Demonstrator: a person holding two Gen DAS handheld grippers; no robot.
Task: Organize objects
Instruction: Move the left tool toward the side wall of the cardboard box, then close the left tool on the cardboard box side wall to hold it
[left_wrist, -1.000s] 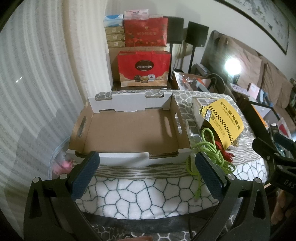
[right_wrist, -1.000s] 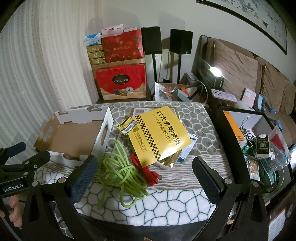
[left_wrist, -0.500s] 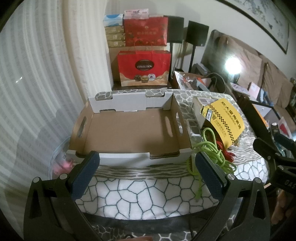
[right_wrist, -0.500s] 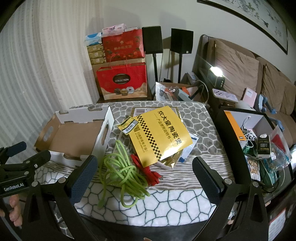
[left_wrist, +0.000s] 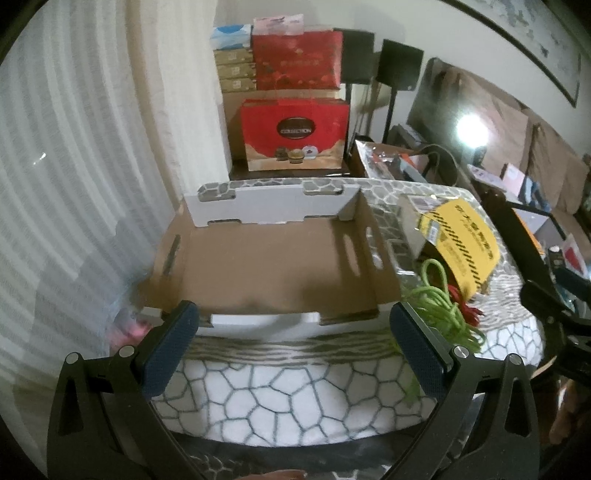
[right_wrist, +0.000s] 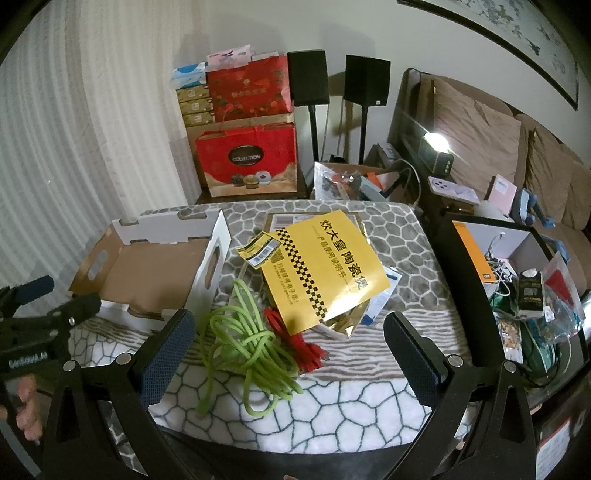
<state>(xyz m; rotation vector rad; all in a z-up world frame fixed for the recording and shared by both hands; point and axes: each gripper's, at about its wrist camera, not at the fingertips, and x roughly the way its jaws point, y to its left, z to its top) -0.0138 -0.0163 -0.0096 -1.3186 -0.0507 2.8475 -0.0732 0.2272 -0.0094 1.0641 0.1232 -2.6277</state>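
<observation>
An empty cardboard tray (left_wrist: 266, 266) (right_wrist: 147, 273) sits on the left of the stone-patterned table cover (left_wrist: 288, 391). To its right lie a coiled green cable (right_wrist: 243, 339) (left_wrist: 439, 302), a red cable (right_wrist: 303, 339) and a yellow booklet (right_wrist: 325, 266) (left_wrist: 461, 240) on a gold pouch (right_wrist: 343, 321). My left gripper (left_wrist: 291, 343) is open, hovering before the tray's near wall. My right gripper (right_wrist: 288, 350) is open above the green cable, holding nothing.
Red gift bags (right_wrist: 247, 162) and stacked boxes stand behind the table beside two black speakers (right_wrist: 306, 77). A sofa (right_wrist: 517, 147) and a cluttered side table (right_wrist: 517, 273) lie to the right. A curtain (left_wrist: 74, 147) hangs on the left.
Both grippers have edged slightly forward and lower toward the table; the jaws stay open and nothing on the table has moved.
</observation>
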